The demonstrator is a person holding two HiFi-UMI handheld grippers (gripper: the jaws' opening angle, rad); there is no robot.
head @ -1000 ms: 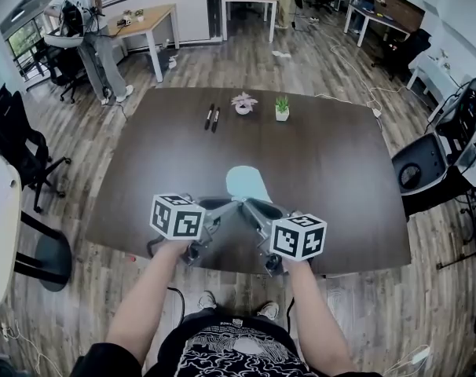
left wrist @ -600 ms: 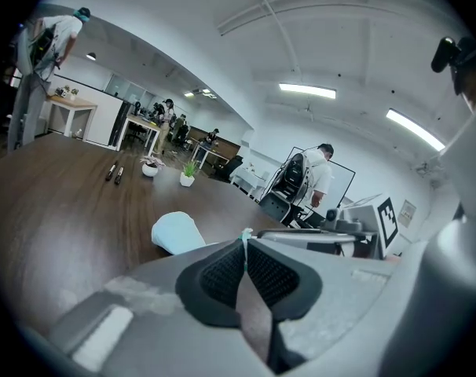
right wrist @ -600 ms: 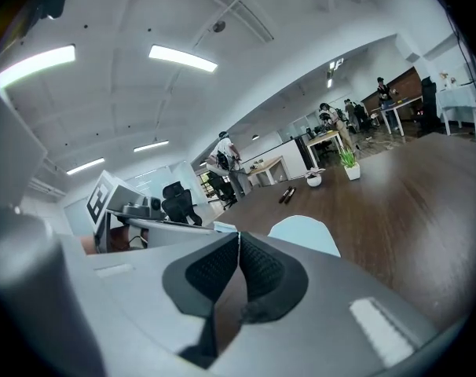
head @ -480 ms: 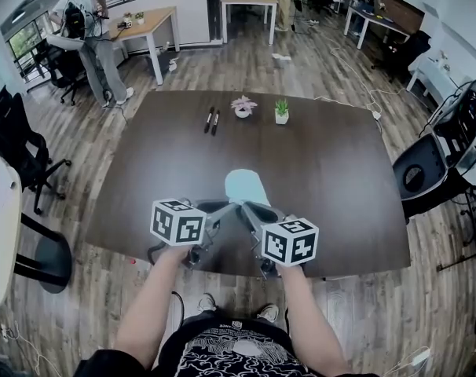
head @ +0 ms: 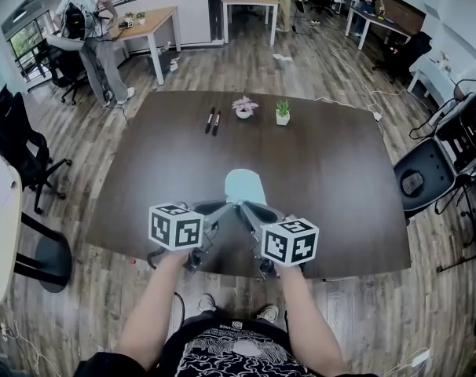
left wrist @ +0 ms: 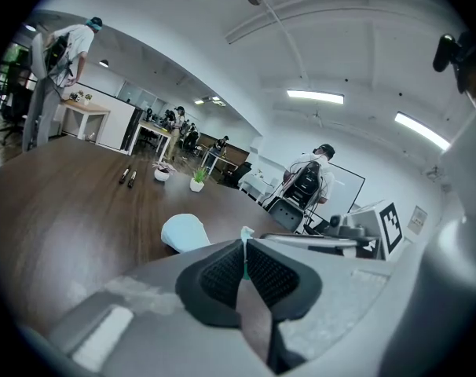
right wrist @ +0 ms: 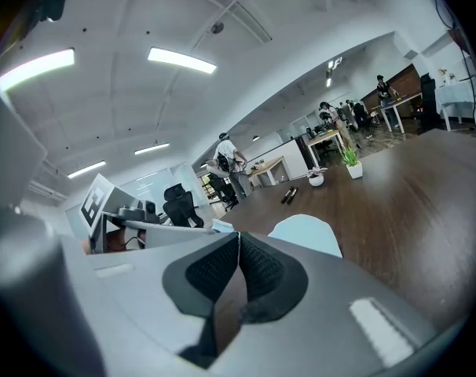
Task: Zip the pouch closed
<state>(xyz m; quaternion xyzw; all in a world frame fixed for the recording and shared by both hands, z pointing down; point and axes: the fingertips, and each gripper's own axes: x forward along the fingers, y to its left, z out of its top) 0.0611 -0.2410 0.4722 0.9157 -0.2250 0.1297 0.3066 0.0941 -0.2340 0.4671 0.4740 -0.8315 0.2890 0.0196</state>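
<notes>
A pale-blue pouch (head: 246, 185) lies flat on the dark wooden table (head: 332, 163), near its front edge. My two grippers meet at the pouch's near end. The left gripper (head: 232, 208) comes in from the left and is shut. In the left gripper view (left wrist: 244, 251) a thin teal strip of the pouch's edge is pinched between the pads. The right gripper (head: 247, 208) comes in from the right, and its pads (right wrist: 238, 246) are pressed together with a pale-blue sliver of pouch at their tip. The rest of the pouch (right wrist: 310, 234) lies just beyond. The zip itself is hidden.
Two black markers (head: 213, 119), a small pink-flowered pot (head: 243, 105) and a green plant pot (head: 282, 110) stand at the table's far side. Office chairs stand at the right (head: 422, 171) and left (head: 14, 144). People work at desks behind.
Both marker cubes have sunk slightly toward the table's front edge, and the right one has shifted a little left. The pouch lies where it was.
</notes>
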